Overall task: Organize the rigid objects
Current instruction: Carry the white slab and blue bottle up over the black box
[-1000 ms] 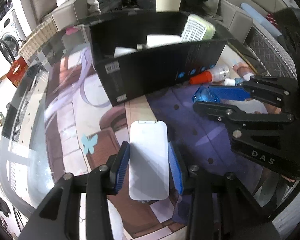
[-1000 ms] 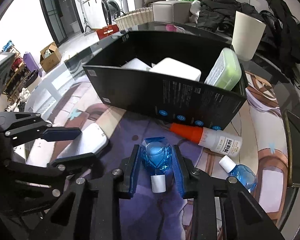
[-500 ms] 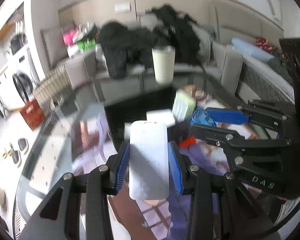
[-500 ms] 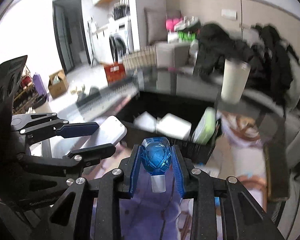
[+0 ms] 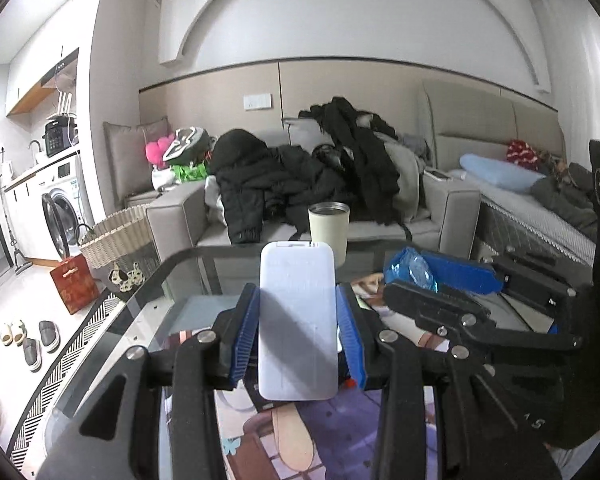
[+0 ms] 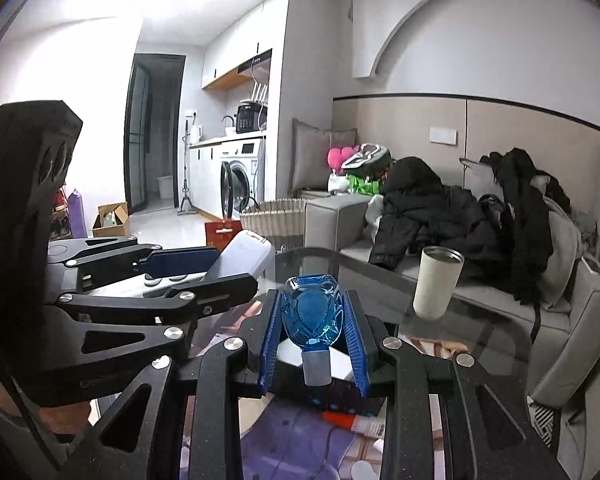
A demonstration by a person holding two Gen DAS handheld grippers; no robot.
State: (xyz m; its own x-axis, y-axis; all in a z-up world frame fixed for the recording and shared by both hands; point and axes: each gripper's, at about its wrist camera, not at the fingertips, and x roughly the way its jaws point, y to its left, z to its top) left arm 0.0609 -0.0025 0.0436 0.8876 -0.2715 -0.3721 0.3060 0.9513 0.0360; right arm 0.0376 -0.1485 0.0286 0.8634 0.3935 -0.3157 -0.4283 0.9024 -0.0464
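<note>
Both lifted above the glass table (image 5: 148, 316): left gripper (image 5: 298, 334) clamps white case (image 5: 297, 320), right gripper (image 6: 312, 340) clamps blue bottle (image 6: 311, 316); only right view shows orange-capped tube (image 6: 356, 424) lying underneath.

A: The case (image 5: 298, 320) looks like matt white plastic, smooth. And the bottle (image 6: 311, 314)?

B: Clear blue plastic, faceted and glossy, with a matt white cap (image 6: 317, 368). The claw pads (image 5: 245, 336) are ribbed blue.

A: The counter (image 6: 380, 280) is glossy glass; the cup (image 5: 328, 232) matt cream with a metal rim.
</note>
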